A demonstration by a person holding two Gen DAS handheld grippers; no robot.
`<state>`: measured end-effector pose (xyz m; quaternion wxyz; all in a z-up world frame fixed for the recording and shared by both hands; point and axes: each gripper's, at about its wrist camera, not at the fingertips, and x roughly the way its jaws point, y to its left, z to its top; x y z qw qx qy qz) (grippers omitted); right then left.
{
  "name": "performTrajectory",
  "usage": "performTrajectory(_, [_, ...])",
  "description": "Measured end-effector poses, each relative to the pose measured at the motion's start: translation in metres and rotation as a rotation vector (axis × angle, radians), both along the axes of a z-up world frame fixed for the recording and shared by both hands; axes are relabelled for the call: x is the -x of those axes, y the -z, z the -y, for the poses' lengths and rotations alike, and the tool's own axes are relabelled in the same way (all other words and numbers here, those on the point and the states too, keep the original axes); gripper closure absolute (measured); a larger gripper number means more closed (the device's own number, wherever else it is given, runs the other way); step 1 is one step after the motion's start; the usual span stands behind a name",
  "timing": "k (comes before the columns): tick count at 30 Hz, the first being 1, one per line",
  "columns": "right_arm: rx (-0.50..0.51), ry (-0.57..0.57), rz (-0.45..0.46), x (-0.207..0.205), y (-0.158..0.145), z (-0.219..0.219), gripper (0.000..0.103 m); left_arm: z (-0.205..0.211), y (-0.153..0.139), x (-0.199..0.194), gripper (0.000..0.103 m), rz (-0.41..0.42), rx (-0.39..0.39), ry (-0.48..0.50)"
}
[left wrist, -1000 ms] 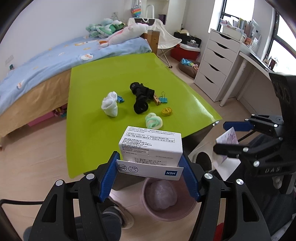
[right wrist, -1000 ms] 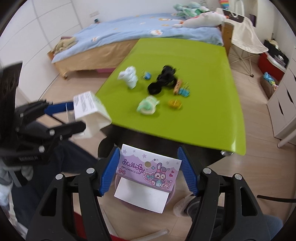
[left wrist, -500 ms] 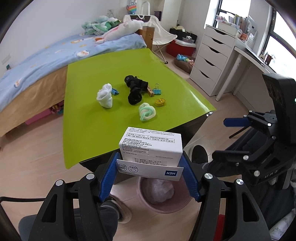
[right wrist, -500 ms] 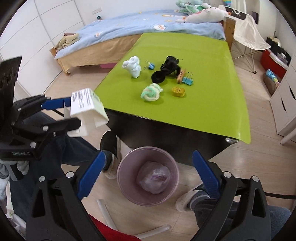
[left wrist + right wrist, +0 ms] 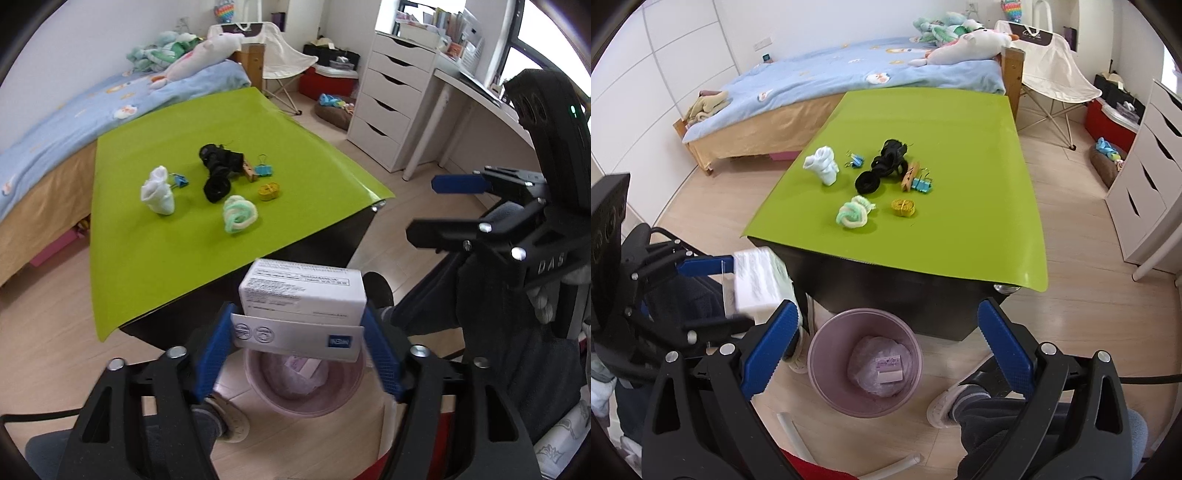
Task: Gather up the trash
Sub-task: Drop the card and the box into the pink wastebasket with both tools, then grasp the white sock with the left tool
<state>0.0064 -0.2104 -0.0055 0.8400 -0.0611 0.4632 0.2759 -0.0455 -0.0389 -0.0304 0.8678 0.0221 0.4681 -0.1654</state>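
A white printed box [image 5: 301,291] sits between the blue pads of my left gripper [image 5: 297,308], whose jaws are opening; the pads have drawn off its ends. The box hangs right over the pink bin [image 5: 258,387]. In the right wrist view the box [image 5: 757,284] is blurred beside the left gripper [image 5: 738,291]. My right gripper [image 5: 886,306] stands wide open and empty above the bin [image 5: 820,369]. A purple card [image 5: 890,367] lies in the bin on a crumpled bag.
The green table [image 5: 960,221] carries a white sock [image 5: 823,168], a black sock [image 5: 882,166], a green-white roll [image 5: 853,216], binder clips and a yellow coil. A person's shoes flank the bin. A bed is behind, white drawers [image 5: 1148,173] at right.
The right gripper let go of the purple card, which now lies in the bin, and its jaws spread wide. The left jaws widened around the white box, now closer over the bin.
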Motion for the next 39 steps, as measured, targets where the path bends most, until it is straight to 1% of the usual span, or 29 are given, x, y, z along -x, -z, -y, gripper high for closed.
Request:
performTrajectory(1, [-0.001, 0.003, 0.003, 0.000, -0.001, 0.001, 0.006, 0.001, -0.001, 0.000, 0.014, 0.008, 0.007, -0.001])
performTrajectory(4, [-0.005, 0.010, 0.008, -0.001, -0.003, 0.003, 0.006, 0.001, 0.000, -0.002, 0.008, 0.011, 0.017, -0.012])
performTrajectory(12, [-0.008, 0.013, 0.005, -0.003, 0.000, 0.000, 0.004, -0.016, -0.001, -0.008, 0.008, 0.020, 0.031, -0.097])
performTrajectory(16, [-0.015, 0.002, -0.005, -0.006, 0.002, -0.005, 0.004, -0.025, -0.003, -0.011, 0.008, 0.036, 0.011, -0.137])
performTrajectory(25, [-0.040, -0.012, 0.003, -0.024, 0.000, -0.018, 0.004, -0.053, -0.012, -0.030, 0.008, 0.059, 0.003, -0.235])
performTrajectory(31, [-0.037, -0.020, 0.012, -0.041, -0.003, -0.027, 0.004, -0.069, -0.018, -0.054, 0.008, 0.077, -0.033, -0.269])
performTrajectory(36, [-0.021, -0.025, 0.010, -0.053, 0.002, -0.035, 0.004, -0.081, -0.015, -0.081, 0.007, 0.064, -0.043, -0.272])
performTrajectory(39, [-0.009, -0.029, 0.002, -0.057, 0.007, -0.038, 0.004, -0.085, -0.010, -0.103, 0.008, 0.049, -0.061, -0.266])
